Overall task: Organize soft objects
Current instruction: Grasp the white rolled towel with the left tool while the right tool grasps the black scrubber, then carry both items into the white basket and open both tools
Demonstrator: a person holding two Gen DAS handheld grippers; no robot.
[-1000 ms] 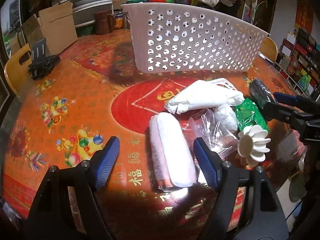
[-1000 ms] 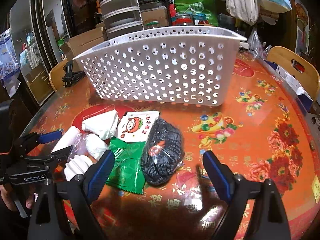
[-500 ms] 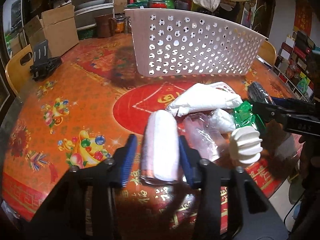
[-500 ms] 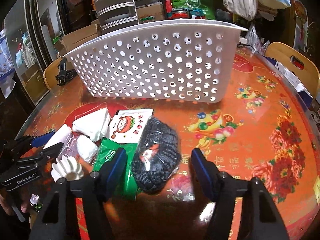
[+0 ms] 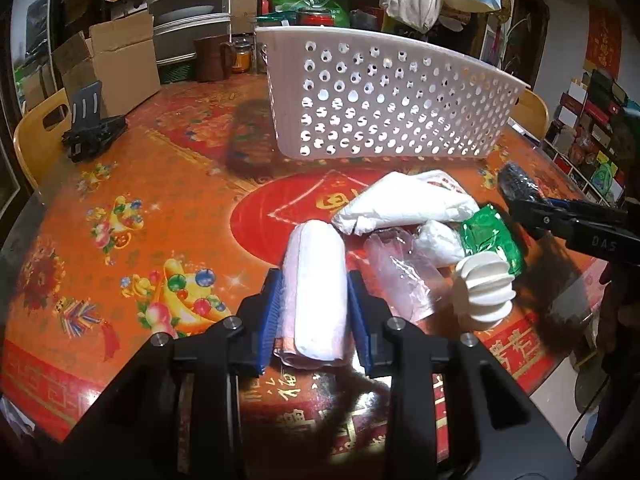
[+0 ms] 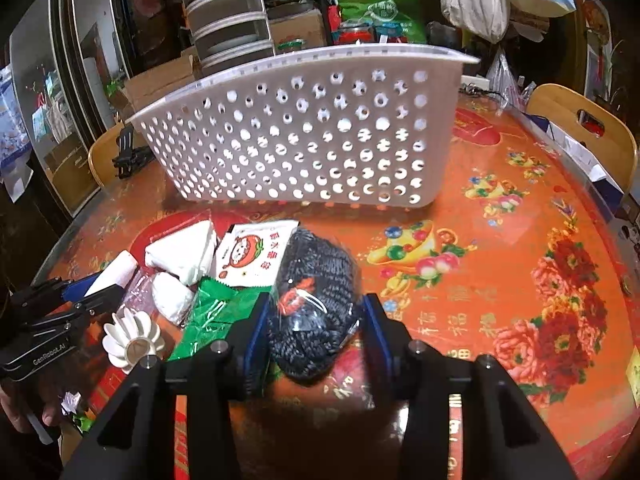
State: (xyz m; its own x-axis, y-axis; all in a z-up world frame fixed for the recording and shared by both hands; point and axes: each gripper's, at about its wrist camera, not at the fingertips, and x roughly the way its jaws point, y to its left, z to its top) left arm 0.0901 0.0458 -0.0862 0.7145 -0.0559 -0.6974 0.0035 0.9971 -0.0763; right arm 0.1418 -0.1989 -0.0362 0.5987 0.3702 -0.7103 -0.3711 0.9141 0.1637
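Left gripper [image 5: 314,300] angled down, clamping white roll [image 5: 318,292]; right gripper [image 6: 316,324] closing around black bundle [image 6: 314,304].

Dim warm indoor light, glossy glare, fisheye bending, dark corners

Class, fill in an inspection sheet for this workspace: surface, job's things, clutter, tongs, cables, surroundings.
Surface: round table, red-orange festive cover.
Job's things: white perforated basket; rolled white towel; black knitted item in clear wrap; white pouches, green packet.
Clutter: white ribbed plastic piece; black clip stand.
Tongs: left tongs shut on the towel; right tongs have just been closing, pads against the black item.
Cables: nothing seen.
Surroundings: wooden chairs, cardboard boxes, shelves.
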